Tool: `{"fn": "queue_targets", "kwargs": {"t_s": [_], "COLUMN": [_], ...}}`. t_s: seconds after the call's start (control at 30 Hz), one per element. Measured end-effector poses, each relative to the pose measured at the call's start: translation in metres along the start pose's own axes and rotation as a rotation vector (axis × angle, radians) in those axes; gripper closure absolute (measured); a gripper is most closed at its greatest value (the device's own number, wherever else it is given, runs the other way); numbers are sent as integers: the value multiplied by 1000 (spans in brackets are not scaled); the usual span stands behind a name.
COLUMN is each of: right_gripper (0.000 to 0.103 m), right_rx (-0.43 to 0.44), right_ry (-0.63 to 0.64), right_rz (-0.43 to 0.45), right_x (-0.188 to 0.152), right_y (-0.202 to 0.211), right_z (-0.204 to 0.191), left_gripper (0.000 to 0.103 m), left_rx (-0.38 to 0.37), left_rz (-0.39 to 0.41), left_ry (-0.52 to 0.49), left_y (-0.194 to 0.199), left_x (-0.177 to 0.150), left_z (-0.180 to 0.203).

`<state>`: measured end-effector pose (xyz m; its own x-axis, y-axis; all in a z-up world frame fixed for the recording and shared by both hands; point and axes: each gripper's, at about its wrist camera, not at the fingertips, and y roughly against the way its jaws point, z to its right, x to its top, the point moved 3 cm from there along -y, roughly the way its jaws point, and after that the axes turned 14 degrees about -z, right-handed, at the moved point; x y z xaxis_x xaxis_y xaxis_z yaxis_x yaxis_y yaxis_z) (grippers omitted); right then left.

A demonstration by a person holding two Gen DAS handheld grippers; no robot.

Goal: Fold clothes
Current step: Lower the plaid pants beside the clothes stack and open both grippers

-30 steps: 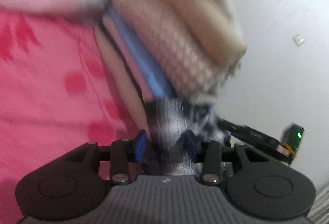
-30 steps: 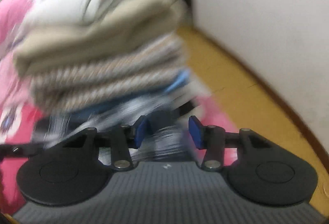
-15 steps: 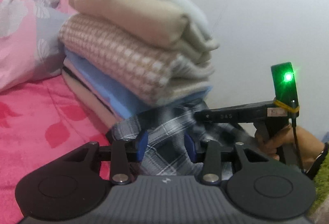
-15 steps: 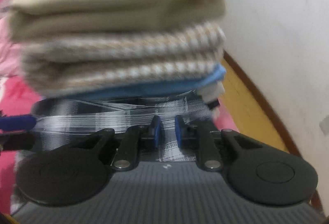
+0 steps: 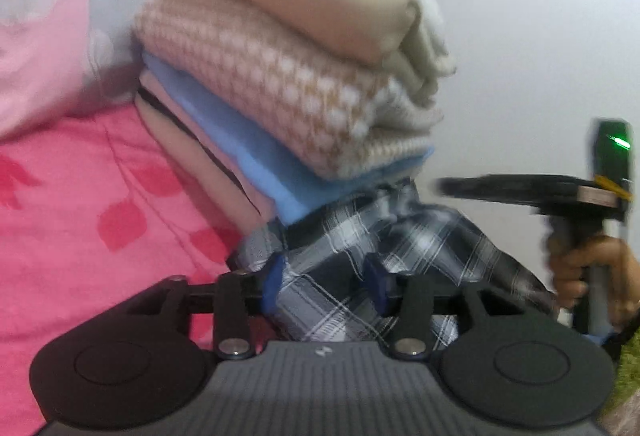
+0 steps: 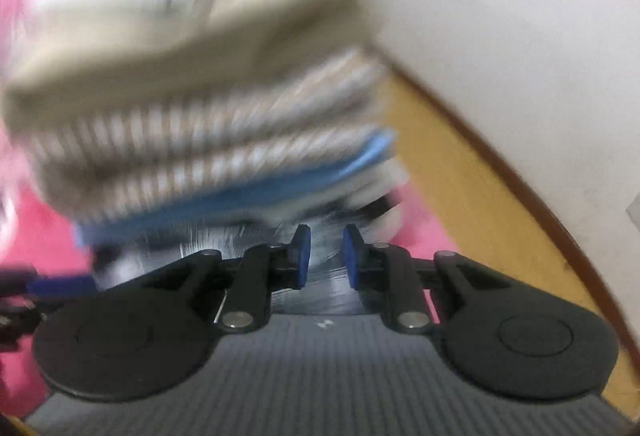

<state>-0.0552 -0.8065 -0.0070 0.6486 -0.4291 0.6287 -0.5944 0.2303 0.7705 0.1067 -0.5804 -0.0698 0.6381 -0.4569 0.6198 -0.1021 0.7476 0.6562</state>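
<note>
Plaid garment [image 5: 400, 236] between left gripper [image 5: 326, 286] fingers, just opening, pads still touching | right gripper [image 6: 323, 256] fingers nearly closed on it | folded stack [image 5: 288, 76] overhead | pink bed [image 5: 80, 216]

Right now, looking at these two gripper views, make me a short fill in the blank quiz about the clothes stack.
1. The plaid shirt lies at the ____ of the folded stack.
2. Directly under the houndstooth knit lies a ____ garment.
3. The bedding beneath is ____.
4. Between the left gripper pads is ____ fabric.

Answers: bottom; blue; pink; plaid

Stack of folded clothes [image 5: 288, 76] blocks ahead; open wall side [image 5: 520, 56] right, pink bedspread [image 5: 80, 216] left
</note>
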Motion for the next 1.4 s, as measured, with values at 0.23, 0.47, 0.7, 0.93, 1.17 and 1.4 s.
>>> {"fn": "queue_targets", "kwargs": {"t_s": [0.23,0.47,0.7,0.93,1.17,1.4], "right_gripper": [85,85,85,80,61,21], "right_rx": [40,-42,-70,48,262,120], "right_ry": [-78,-280,-382,-258,-287,-166], "right_rz": [167,122,275,264,151,166], "right_x": [-63,-126,-160,-122,-163,-248], "right_y": [83,67,137,153,149,192], "right_z": [37,73,64,-22,-117,-211], "left_gripper": [46,44,34,33,21,3], "left_rx": [-9,9,34,16,-2,50], "left_rz": [47,-59,-19,-24,-57,-14], "left_ry": [-107,-117,-138,-78,-105,-267], "left_y": [32,43,114,166,218,270], "left_x": [-10,-26,-47,-74,-120,-166], "left_z": [18,33,25,3,-7,22]}}
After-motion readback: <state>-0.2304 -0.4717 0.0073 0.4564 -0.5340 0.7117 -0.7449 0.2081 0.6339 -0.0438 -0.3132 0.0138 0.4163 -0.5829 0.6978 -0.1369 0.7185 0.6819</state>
